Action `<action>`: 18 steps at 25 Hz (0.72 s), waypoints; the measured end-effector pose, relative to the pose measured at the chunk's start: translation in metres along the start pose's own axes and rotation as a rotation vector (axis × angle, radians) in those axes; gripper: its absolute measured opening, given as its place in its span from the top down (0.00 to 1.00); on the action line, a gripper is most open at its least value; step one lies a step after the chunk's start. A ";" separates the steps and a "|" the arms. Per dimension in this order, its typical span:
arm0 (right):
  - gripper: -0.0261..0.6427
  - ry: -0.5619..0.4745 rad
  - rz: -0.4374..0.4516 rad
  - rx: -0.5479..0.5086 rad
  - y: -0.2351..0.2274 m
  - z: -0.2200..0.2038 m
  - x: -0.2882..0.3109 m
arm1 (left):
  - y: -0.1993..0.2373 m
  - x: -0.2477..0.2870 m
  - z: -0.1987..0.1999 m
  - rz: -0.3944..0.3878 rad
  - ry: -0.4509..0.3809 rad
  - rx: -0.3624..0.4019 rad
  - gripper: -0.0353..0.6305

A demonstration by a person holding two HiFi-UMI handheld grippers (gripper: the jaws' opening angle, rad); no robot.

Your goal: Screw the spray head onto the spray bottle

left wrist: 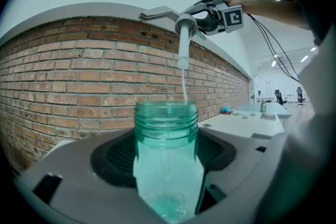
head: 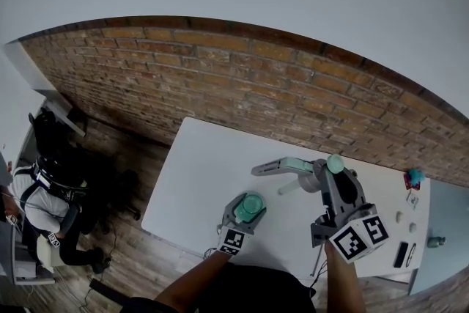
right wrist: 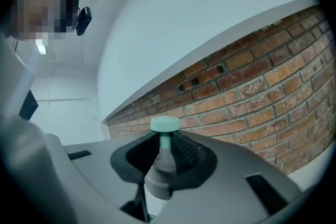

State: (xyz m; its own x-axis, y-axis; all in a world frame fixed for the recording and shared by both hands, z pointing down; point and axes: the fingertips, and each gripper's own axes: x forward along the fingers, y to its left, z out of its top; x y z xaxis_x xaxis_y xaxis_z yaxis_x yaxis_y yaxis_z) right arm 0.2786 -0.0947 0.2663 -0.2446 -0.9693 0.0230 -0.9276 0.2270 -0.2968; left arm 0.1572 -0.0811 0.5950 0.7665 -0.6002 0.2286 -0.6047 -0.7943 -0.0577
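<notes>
Above the bottle (left wrist: 167, 149): spray head (left wrist: 185, 22) aloft, tube (left wrist: 184, 52) hanging straight down toward the open neck.
Right gripper (right wrist: 164, 157) pinches the spray head; left gripper (left wrist: 167, 178) clamps the upright bottle. Tube tip near rim, seemingly not yet inside.

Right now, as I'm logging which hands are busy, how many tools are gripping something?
2. The left tool, low in the head view, grips the green bottle. The right tool, to its right, grips the spray head. No others seem hidden.
</notes>
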 end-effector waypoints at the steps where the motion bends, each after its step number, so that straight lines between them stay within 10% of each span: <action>1: 0.86 -0.006 0.004 0.002 0.002 0.002 0.000 | 0.001 0.000 0.000 -0.001 0.001 0.002 0.46; 18: 0.86 -0.004 0.057 0.057 0.035 -0.001 0.002 | -0.005 0.001 -0.002 -0.024 0.002 0.014 0.46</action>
State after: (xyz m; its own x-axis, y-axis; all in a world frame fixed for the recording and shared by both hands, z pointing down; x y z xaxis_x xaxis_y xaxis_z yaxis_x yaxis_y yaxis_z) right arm 0.2451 -0.0885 0.2571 -0.2950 -0.9555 0.0006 -0.8947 0.2760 -0.3512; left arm 0.1605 -0.0776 0.5977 0.7806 -0.5803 0.2323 -0.5826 -0.8101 -0.0660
